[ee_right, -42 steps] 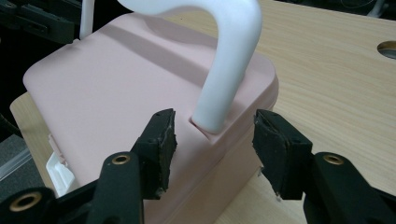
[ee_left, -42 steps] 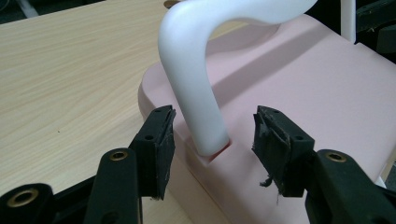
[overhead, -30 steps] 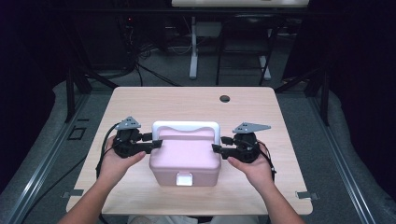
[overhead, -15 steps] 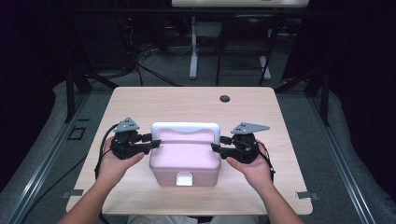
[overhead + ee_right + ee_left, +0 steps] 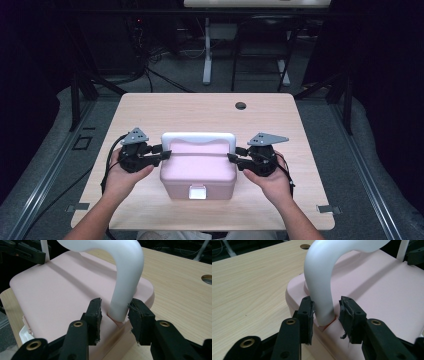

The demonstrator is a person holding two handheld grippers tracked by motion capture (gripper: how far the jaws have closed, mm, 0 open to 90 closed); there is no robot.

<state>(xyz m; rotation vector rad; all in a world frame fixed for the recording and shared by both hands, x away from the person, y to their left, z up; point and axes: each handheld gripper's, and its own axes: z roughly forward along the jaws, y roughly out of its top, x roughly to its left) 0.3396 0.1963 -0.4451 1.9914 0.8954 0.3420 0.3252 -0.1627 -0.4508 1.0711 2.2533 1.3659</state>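
Room: dark workshop floor all around, cables and stand legs behind, and one pale wooden table [image 5: 150, 107] lit up in the middle.
Table: nearly bare, with a round cable hole [image 5: 240, 105] near the far edge.
Box: a pink lidded box [image 5: 198, 167] sits near the front of the table, midway between the two hands, with a white latch [image 5: 197, 192] facing the person.
Handle: the white carry handle [image 5: 198, 137] arches over the back of the lid, each end running down into a socket at a side of the box.
Left claw: and here's the left claw [image 5: 326, 312] level at the box's left side, its jaws astride the foot of the handle. The jaws have just been closing, but there's daylight on both sides of the white leg, so no grip yet.
Right claw: the right claw [image 5: 114, 312] mirrors it on the other handle foot, jaws just been closing too; the right-hand pad looks very close to the leg, the left-hand one still off it.
Why so: taking both feet at once looks like the plan, so the handle swings or the box lifts evenly without twisting.
Watch for: the rounded, smooth legs could slip if the pads bite off-centre.
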